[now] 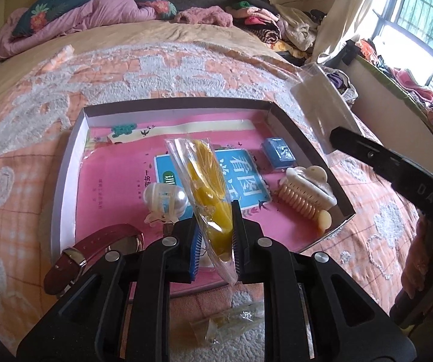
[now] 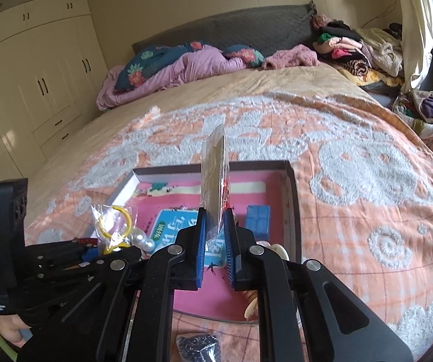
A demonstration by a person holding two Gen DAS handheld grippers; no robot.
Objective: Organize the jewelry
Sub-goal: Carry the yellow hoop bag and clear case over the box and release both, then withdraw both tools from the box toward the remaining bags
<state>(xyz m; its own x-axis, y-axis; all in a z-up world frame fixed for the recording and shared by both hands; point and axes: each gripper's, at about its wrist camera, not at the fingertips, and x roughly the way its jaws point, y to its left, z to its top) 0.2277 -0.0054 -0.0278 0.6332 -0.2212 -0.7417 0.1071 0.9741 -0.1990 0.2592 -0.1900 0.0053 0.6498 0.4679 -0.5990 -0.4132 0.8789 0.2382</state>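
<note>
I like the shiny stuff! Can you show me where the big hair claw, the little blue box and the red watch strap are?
hair claw (image 1: 304, 199), left wrist view, on its ribbed beige teeth.
blue box (image 1: 278, 152), left wrist view, on its top face.
red watch strap (image 1: 101, 238), left wrist view, on the middle of the band.

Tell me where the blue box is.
The blue box sits inside the tray, near its right wall, just beyond the hair clip.

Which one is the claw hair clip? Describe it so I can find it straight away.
Start at the shallow cardboard tray on the orange bedspread, lined with a pink booklet. Go to its near right corner, just past the small blue box. The claw hair clip lies there, cream-white with a row of beige teeth, unbagged.
</note>
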